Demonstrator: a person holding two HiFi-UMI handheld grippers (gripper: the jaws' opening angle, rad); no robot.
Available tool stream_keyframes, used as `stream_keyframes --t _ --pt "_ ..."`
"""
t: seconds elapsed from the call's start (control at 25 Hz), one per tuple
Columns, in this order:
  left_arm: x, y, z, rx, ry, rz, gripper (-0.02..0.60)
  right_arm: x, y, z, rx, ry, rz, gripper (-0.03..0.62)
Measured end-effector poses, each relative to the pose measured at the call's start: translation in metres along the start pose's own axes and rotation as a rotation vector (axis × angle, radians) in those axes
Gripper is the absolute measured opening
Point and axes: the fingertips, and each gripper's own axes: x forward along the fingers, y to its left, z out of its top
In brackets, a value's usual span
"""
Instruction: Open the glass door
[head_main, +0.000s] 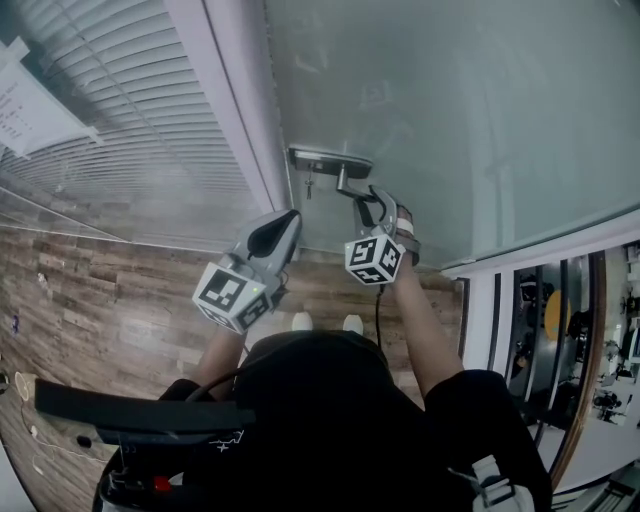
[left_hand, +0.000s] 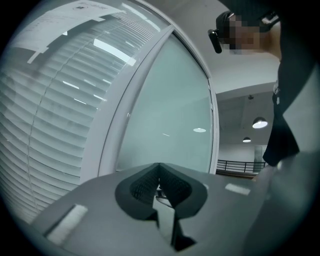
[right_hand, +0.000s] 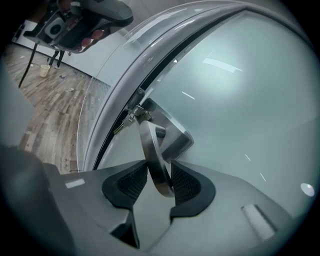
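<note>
While the left gripper (head_main: 287, 222) hangs level just left of the lock with its jaws pressed together on nothing, the right gripper (head_main: 380, 207) is clamped on the lever handle (head_main: 352, 186) of the frosted glass door (head_main: 460, 110). Seen from the right gripper view, the curved steel lever handle (right_hand: 151, 150) runs down between the two ribbed pads (right_hand: 183, 184) and fills the gap at their tips, with the right gripper (right_hand: 159, 176) tilted a little downward. Behind the lever, a metal lock plate (right_hand: 172, 131) is fixed to the glass door (right_hand: 240, 95) close to its edge. From the head view, the lock plate (head_main: 328, 157) sits beside the white door frame (head_main: 235, 110), and a small key (head_main: 308, 186) dangles under it. Left of the frame, slatted blinds (head_main: 140, 110) show behind glass, above a wood-plank floor (head_main: 110, 290). Looking along the left gripper (left_hand: 160, 172), the glass door (left_hand: 170, 120) rises ahead.
</note>
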Motion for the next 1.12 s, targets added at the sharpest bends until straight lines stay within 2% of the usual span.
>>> stream_keyframes --t 0.12,0.36,0.68,0.88,1.12 --pt "-0.002 0.005 -0.002 -0.011 0.003 -0.003 0.0 0.001 -0.003 0.001 -0.029 0.02 0.006 0.144" --pt "-0.003 0.013 -0.003 -0.02 0.0 -0.026 0.0 0.001 -0.013 0.008 -0.169 0.032 -0.026 0.158" --pt "-0.008 0.02 0.003 -0.023 -0.005 -0.042 0.0 0.001 -0.017 0.013 -0.225 0.065 -0.046 0.158" --pt "-0.012 0.023 0.006 -0.019 -0.014 -0.053 0.0 -0.008 -0.012 0.019 -0.259 0.062 -0.046 0.127" --pt "-0.011 0.021 0.004 -0.03 -0.012 -0.065 0.0 -0.007 -0.011 0.018 -0.256 0.089 0.009 0.118"
